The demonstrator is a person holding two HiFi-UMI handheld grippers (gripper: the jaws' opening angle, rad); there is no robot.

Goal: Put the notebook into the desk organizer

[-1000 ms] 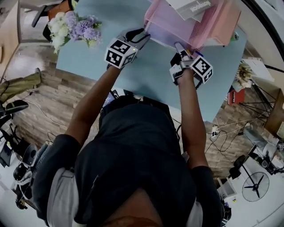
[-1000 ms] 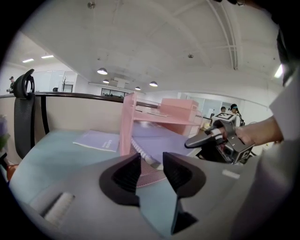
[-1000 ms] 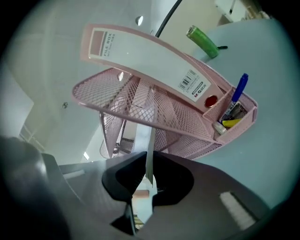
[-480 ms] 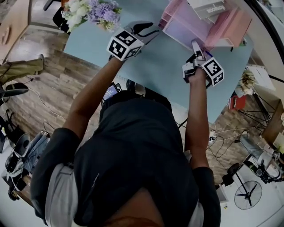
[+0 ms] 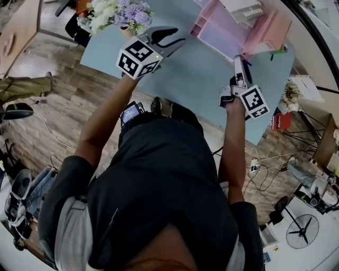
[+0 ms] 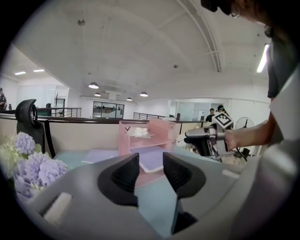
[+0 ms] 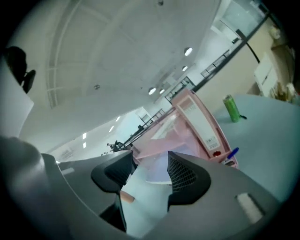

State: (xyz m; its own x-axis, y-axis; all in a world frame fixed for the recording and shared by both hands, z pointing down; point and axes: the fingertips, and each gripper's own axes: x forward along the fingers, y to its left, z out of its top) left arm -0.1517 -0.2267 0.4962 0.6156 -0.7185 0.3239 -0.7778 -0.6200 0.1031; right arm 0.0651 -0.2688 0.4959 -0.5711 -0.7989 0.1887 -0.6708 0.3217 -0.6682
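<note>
The pale blue table (image 5: 196, 79) fills the upper middle of the head view. At its top right stands the pink desk organizer (image 5: 265, 32), and a bunch of lilac and white flowers (image 5: 119, 11) sits at the upper left. The lavender notebook (image 6: 151, 159) lies in the organizer's lowest shelf, its near edge sticking out. The left gripper (image 5: 177, 37), left of the organizer, has its jaws a little apart, with nothing between them. The right gripper (image 5: 239, 59), below the organizer, is opening its jaws, gripping nothing. A blue pen (image 7: 233, 153) lies by the organizer's base.
</note>
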